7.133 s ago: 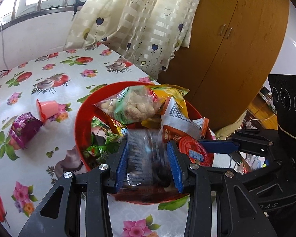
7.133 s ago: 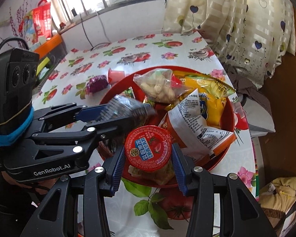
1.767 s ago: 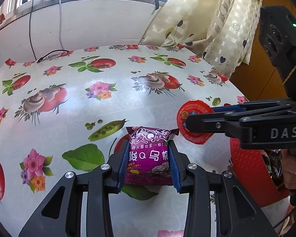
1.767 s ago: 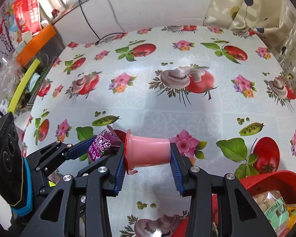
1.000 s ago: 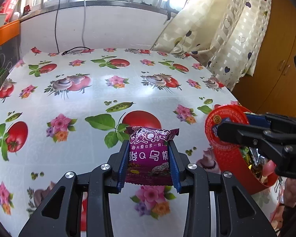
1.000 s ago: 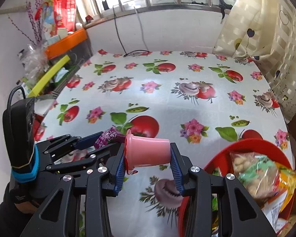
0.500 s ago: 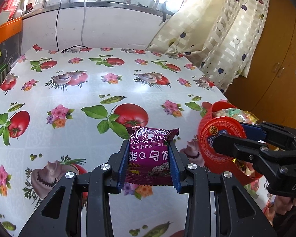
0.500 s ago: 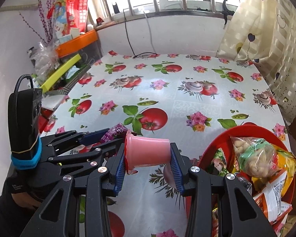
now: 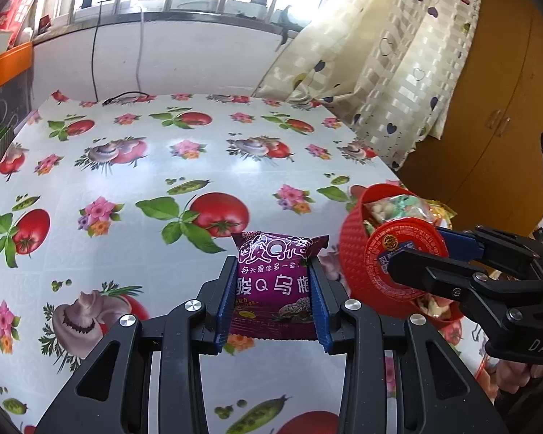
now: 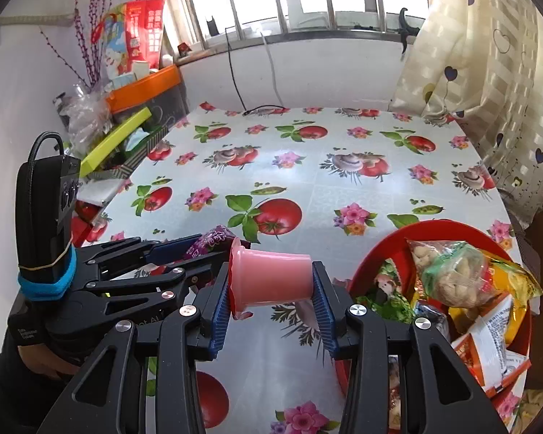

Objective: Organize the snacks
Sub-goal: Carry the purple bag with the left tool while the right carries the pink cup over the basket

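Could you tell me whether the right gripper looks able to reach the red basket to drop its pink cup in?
Probably yes: the right gripper, shut on the pink cup, has the red basket close beside it, open-topped, with nothing between.

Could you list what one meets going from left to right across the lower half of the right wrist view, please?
Left gripper holding the purple snack packet → pink jelly cup lying sideways in the right gripper → red basket → bag of nuts → yellow packet.
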A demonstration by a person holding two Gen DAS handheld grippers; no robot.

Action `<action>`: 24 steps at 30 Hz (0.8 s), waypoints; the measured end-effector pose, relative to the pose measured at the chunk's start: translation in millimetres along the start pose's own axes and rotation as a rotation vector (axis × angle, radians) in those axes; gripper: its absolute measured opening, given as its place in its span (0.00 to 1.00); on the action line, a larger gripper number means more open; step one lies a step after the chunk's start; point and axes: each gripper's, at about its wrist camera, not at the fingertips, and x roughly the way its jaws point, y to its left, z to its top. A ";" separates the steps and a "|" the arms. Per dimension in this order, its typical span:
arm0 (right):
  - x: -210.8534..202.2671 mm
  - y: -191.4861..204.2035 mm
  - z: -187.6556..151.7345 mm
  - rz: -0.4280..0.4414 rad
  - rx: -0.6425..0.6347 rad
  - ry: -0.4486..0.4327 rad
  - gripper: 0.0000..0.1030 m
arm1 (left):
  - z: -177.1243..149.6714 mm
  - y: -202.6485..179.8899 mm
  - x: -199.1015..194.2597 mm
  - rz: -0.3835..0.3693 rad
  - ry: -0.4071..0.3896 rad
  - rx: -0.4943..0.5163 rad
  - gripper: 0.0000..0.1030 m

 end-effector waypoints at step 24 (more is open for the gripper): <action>-46.0 -35.7 -23.4 -0.056 0.068 -0.060 0.37 | 4.3 -66.4 -4.9 -0.073 -0.013 0.109 0.37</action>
